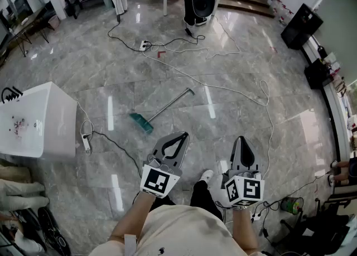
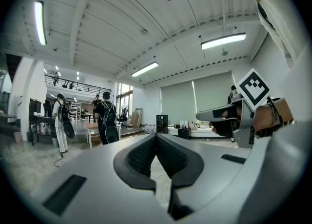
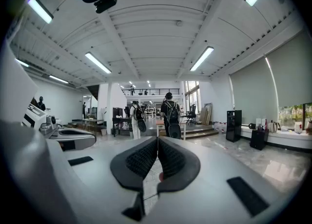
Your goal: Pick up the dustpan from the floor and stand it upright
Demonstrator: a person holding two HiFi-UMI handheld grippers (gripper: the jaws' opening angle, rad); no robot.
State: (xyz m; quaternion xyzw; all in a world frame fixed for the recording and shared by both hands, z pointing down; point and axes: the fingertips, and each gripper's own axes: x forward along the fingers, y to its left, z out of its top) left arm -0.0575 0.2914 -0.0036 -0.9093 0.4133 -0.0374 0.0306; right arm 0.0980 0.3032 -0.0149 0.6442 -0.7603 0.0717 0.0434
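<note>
Head view: dustpan (image 1: pixel 144 122) lies flat on floor (image 1: pixel 234 71), well ahead of person. Left hand-held gripper (image 1: pixel 179 136) jaws pressed together, holds nothing. Right hand-held gripper (image 1: pixel 241 139) same. Pick-up not begun. Next: step close, open jaws, grab long handle (image 1: pixel 173 103).

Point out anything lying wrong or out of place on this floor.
The long-handled teal dustpan lies flat on the grey marble floor instead of standing upright, its handle slanting away from the person. It lies ahead of the left tongs and the right tongs, which are both shut, empty and touching nothing.
</note>
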